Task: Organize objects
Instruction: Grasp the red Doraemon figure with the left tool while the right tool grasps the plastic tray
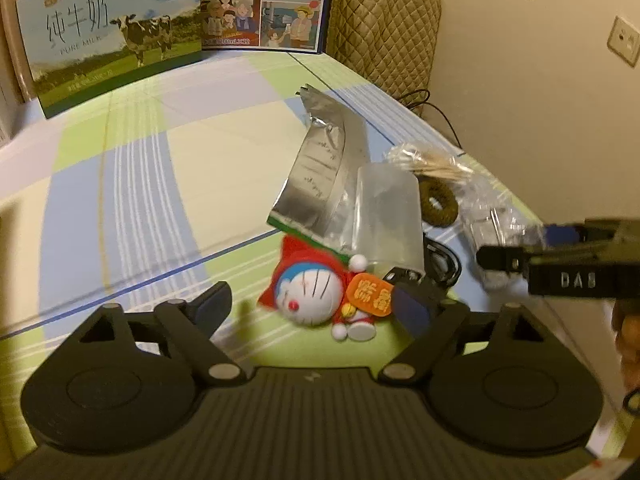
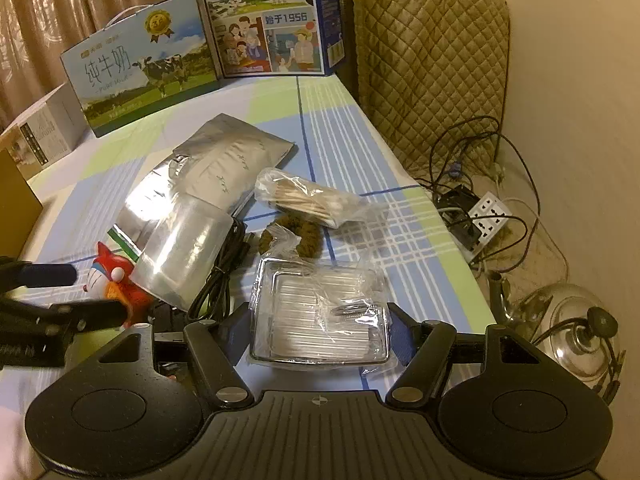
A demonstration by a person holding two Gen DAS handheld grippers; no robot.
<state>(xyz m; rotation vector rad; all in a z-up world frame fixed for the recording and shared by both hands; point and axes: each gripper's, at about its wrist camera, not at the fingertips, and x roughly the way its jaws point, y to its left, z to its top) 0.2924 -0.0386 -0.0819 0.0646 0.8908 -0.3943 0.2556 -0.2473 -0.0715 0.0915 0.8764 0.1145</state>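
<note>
Both grippers stand open — left gripper [image 1: 316, 310] straddling the plush toy [image 1: 320, 296], half hidden under a foil bag [image 1: 320, 172]; right gripper [image 2: 316, 330] flanking a clear plastic box [image 2: 320, 320], contact unclear.

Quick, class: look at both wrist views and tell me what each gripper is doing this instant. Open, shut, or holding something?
Left gripper: open, jaws either side of the Doraemon plush toy, not gripping.
Right gripper: open, jaws flanking the clear plastic box; contact cannot be told.

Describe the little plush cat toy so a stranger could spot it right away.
On the striped green-and-blue tablecloth, find the silver foil pouch. Just beneath its lower edge lies the small blue-and-white plush cat toy. Its red outfit and orange tag make it the only soft, brightly coloured item.
</note>
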